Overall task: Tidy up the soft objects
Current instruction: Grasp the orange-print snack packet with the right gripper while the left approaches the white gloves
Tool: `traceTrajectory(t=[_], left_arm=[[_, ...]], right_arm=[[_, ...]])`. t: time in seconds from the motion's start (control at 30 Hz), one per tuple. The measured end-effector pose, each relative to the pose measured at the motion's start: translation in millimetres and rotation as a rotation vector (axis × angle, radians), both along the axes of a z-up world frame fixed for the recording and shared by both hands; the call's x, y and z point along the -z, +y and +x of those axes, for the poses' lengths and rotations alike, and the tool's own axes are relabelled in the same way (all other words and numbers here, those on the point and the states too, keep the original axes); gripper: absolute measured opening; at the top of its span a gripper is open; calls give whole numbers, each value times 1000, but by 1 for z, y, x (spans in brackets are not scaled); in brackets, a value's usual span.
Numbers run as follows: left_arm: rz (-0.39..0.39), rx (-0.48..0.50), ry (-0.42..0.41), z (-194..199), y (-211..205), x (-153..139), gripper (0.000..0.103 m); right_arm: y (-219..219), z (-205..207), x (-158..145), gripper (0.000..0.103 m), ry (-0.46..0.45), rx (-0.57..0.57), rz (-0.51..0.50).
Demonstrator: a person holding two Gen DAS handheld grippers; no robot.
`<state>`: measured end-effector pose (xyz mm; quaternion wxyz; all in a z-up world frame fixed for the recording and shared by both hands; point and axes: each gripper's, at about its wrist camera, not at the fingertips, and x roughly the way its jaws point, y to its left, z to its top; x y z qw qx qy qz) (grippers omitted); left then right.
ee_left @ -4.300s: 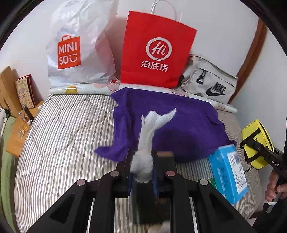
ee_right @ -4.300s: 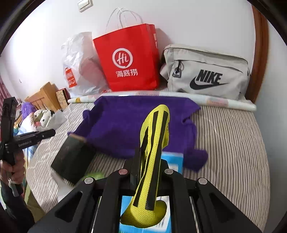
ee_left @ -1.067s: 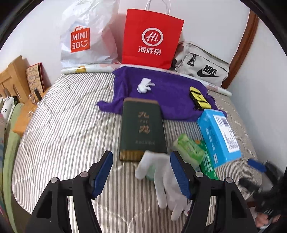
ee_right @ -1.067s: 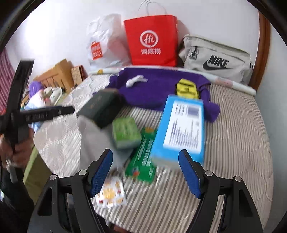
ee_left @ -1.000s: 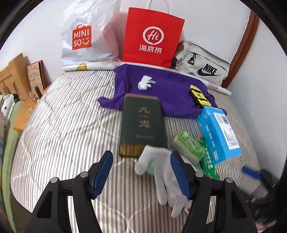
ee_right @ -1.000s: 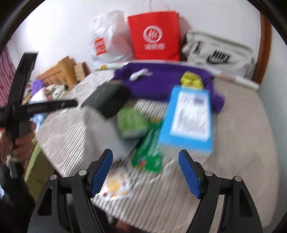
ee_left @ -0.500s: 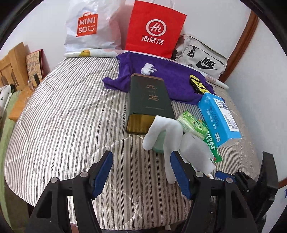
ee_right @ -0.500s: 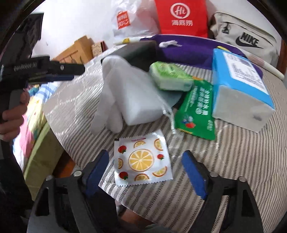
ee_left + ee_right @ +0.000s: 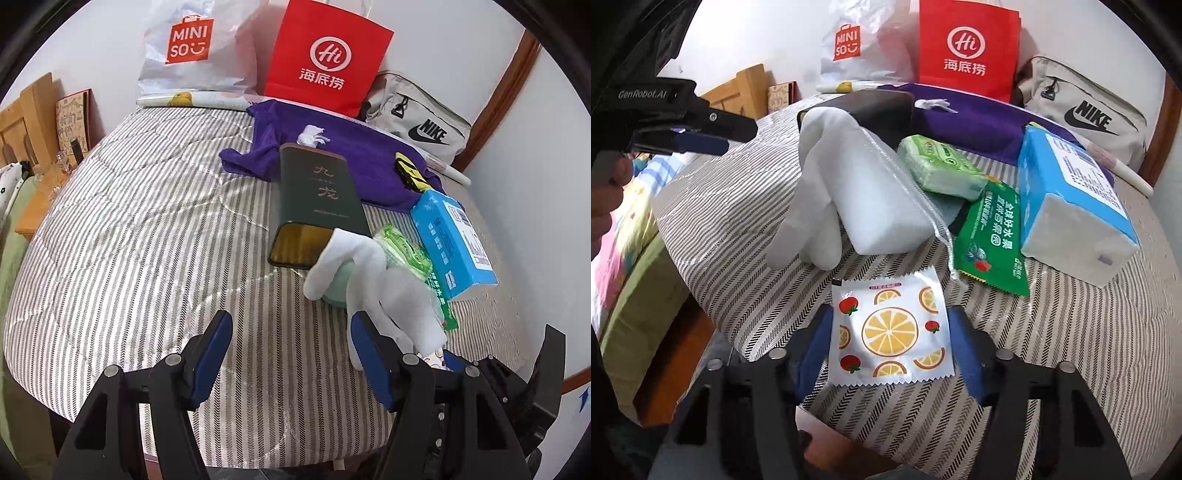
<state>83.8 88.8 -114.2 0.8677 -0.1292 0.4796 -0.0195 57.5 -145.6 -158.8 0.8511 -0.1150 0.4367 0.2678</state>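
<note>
Claws first: the left claw (image 9: 290, 345) gapes empty over the striped bed (image 9: 140, 236), white glove (image 9: 364, 284) just right of it; the right claw (image 9: 889, 338) has just been closing, straddling a fruit-print sachet (image 9: 890, 328), grip uncertain.

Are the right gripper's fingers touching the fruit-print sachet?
Cannot tell. In the right wrist view the fruit-print sachet lies between the right gripper's fingers, its edges overlapping them, so no contact or gap shows.

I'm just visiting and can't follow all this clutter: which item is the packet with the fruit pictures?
Find the striped bed, then its near edge in front of the white glove. The flat white sachet lies there between the right gripper fingers, the only item printed with orange slices and tomatoes.
</note>
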Motion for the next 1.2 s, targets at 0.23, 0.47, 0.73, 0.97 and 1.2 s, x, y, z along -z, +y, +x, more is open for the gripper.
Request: traceTrajectory(t=[0.23,0.47,0.73,0.97,1.2], left_arm=[[34,24,9,-1,-8,1,64],[21,58,-1,-1,-19,3,64],[-18,118,-37,9,-38,2,64],[-33,89,-70,34,-43,7,63],[-51,81,-91,53,-48,14,63]], right_arm=[[7,-5,-3,32,-12,-34,-14],[1,-6,-4,28,23,-41,26],[-23,-3,-13,17,46,-10,78],[-39,1,-11,8,68,16,111],[-39,8,-7,9,104,7,150]])
